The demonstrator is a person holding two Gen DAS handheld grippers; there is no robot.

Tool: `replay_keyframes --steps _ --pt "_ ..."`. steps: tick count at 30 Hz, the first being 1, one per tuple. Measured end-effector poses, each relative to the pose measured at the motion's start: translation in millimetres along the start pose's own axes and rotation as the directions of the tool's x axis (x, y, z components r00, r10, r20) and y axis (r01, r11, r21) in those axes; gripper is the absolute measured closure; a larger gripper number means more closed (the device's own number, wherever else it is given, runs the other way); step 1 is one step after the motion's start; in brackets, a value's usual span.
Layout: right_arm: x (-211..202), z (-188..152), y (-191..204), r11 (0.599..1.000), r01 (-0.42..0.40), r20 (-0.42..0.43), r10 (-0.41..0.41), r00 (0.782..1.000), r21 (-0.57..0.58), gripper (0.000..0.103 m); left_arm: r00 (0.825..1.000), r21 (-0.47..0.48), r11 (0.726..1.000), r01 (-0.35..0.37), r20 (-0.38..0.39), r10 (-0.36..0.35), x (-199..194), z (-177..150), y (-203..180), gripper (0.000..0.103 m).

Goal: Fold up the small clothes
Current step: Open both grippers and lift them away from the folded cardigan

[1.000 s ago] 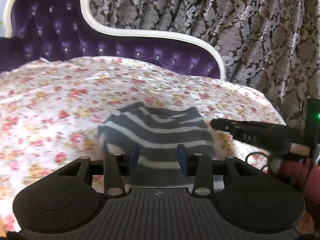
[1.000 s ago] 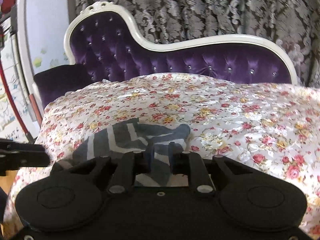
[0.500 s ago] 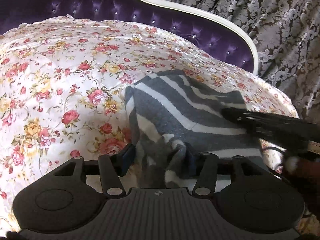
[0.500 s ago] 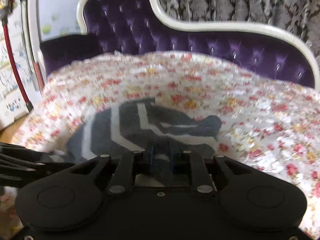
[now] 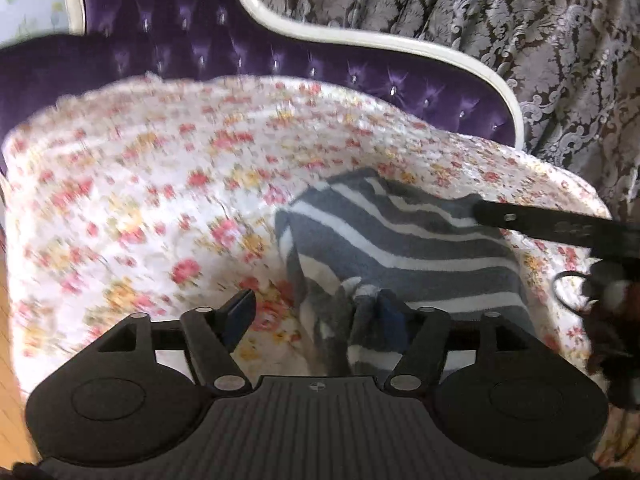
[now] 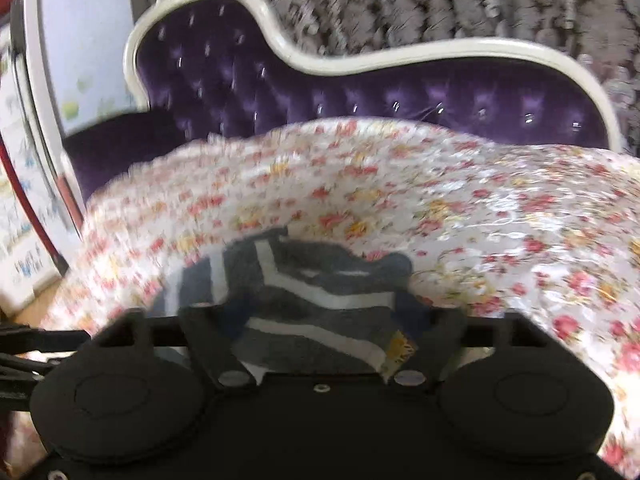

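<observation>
The left tool (image 5: 316,312) is opening, cloth bunched against one pad only; the right tool (image 6: 320,320) is opening too, released over the striped garment (image 5: 400,240); it lies on the floral bedcover (image 5: 140,200), probably let go so the fold settles.

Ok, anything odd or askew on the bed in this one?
Only the fold. The striped garment lies on the floral cover, mostly flat, but its near corner is bunched against one finger of the left gripper, whose jaws are opening. A label sticks out at its edge in the right wrist view. Nothing spilled or damaged.
</observation>
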State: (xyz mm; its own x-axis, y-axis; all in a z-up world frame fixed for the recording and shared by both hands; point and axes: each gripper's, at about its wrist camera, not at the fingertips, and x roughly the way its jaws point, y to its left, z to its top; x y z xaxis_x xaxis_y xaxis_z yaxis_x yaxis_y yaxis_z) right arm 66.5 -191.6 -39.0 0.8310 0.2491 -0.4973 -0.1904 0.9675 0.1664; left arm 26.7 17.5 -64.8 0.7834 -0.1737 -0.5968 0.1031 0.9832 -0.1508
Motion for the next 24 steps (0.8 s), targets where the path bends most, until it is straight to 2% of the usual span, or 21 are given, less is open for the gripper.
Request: replay_keyframes --steps 3,7,9,13,18,20,21,24 --pt "-17.9 -3.8 2.8 1.0 -0.003 0.007 0.003 1.0 0.001 0.018 1.0 0.029 0.999 -0.017 0.013 0.017 -6.4 -2.2 -4.3 0.033" --pt "-19.2 -29.0 11.4 1.0 0.007 -0.096 -0.009 0.995 -0.024 0.018 0.998 0.003 1.0 -0.018 -0.052 0.018 5.3 -13.2 0.6 0.033" --pt "-19.2 -44.5 13.1 1.0 0.01 -0.155 -0.013 0.988 -0.017 0.018 0.996 -0.013 1.0 -0.027 -0.091 0.025 10.4 -22.3 6.7 0.029" --pt "-38.9 -64.2 14.2 1.0 0.01 -0.21 -0.004 0.978 0.029 0.017 0.994 -0.022 0.999 -0.043 -0.099 0.04 0.5 -29.5 12.0 0.026" --pt "-75.7 -59.1 21.1 0.999 0.011 -0.158 -0.004 0.987 0.045 0.017 0.993 0.032 0.994 -0.106 -0.048 0.108 -33.0 -21.7 -2.5 0.026" --pt "-93.2 -53.2 28.8 0.999 0.03 -0.108 -0.027 0.994 0.032 0.014 0.989 0.045 0.989 -0.144 -0.028 0.146 -49.0 -15.1 -12.3 0.026" --pt "-100.3 -50.4 31.8 0.999 0.042 -0.087 -0.039 0.995 0.029 0.01 0.986 0.058 0.985 -0.165 -0.018 0.167 -58.0 -11.4 -18.6 0.026" --pt "-121.7 -42.4 38.1 0.996 0.079 -0.028 -0.078 0.997 0.041 0.008 0.978 0.098 0.973 -0.21 0.032 0.207 -76.1 -5.1 -33.2 0.026"
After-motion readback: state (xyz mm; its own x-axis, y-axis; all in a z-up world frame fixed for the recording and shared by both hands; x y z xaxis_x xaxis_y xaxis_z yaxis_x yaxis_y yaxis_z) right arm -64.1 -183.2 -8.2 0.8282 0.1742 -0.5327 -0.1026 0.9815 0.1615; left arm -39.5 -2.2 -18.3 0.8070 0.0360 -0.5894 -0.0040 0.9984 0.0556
